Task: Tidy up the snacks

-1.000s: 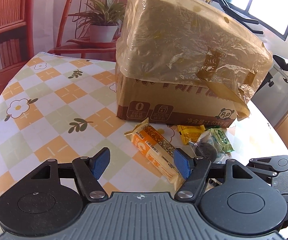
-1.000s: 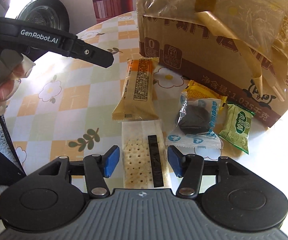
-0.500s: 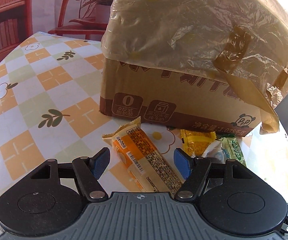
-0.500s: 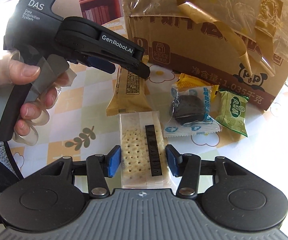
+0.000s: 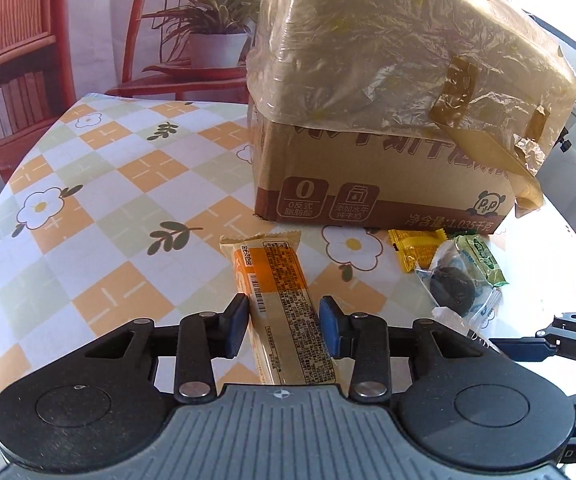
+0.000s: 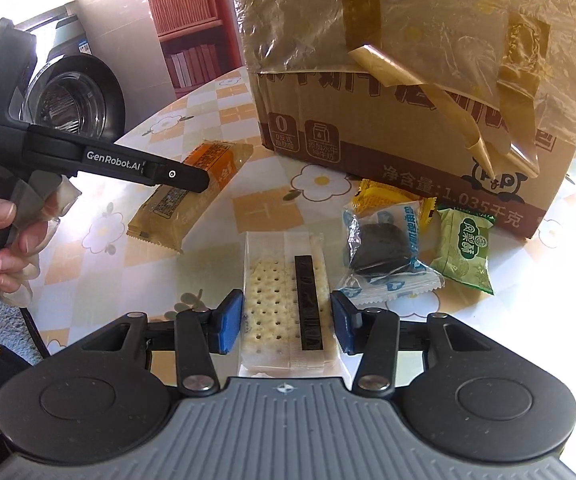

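On table [image 5: 100, 200], both claws astride snacks

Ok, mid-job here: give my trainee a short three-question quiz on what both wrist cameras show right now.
1. True or false: the left gripper straddles the orange snack bar.
2. Which packet lies between the right gripper's jaws: A) green packet, B) cracker packet, C) yellow packet?
3. Fill in: the dark round cookie sits in a ____ wrapper with blue print.

Key: 1 true; 2 B; 3 clear.
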The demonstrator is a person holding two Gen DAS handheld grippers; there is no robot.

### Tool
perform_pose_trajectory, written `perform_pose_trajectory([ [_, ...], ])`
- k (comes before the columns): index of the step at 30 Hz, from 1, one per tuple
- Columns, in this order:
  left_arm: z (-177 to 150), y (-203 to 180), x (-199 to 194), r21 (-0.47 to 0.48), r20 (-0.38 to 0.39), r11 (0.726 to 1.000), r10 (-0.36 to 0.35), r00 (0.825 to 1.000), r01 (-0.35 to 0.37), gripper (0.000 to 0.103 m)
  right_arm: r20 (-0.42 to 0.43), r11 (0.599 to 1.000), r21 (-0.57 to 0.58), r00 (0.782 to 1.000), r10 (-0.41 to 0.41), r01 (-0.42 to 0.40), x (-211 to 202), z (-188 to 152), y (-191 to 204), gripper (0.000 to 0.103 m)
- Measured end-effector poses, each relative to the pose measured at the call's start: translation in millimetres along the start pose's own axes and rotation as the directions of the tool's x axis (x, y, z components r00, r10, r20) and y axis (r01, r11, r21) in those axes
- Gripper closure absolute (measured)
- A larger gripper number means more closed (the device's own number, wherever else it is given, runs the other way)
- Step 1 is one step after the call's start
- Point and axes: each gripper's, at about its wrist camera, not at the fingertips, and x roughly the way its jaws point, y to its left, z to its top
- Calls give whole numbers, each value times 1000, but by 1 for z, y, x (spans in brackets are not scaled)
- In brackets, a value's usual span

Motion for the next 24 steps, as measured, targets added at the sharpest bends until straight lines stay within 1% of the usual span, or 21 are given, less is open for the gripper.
perform_pose_trajectory([
  [4,5,12,-24,-11,54,1000,10,999,-9,63,54,1000,-1,999,5,-5,-4,15,1,54],
  [10,21,19,-60,-57,163,998,-1,987,11,63,152,1000,2,988,3,-3,-12,43,1,54],
  [14,35,18,-79,-69,231,997,-2,973,18,63,217,1000,7,976,6,-7,-19,59,1,54],
  [17,47,13,-95,-59,288,998,-2,958,20,63,266,1000,-5,964,9,-8,-29,70,4,54],
  [20,56,7,-107,-48,333,999,-1,943,19,64,320,1000,-23,947,14,-7,-43,79,6,54],
  [22,61,5,-112,-42,351,999,0,936,16,89,351,1000,-30,936,10,1,-53,84,7,54],
  [23,64,3,-116,-36,359,999,-2,933,15,91,363,1000,-29,932,8,3,-56,86,7,54],
  [24,65,1,-120,-34,367,999,-2,930,16,91,376,1000,-27,927,7,3,-60,87,7,54],
])
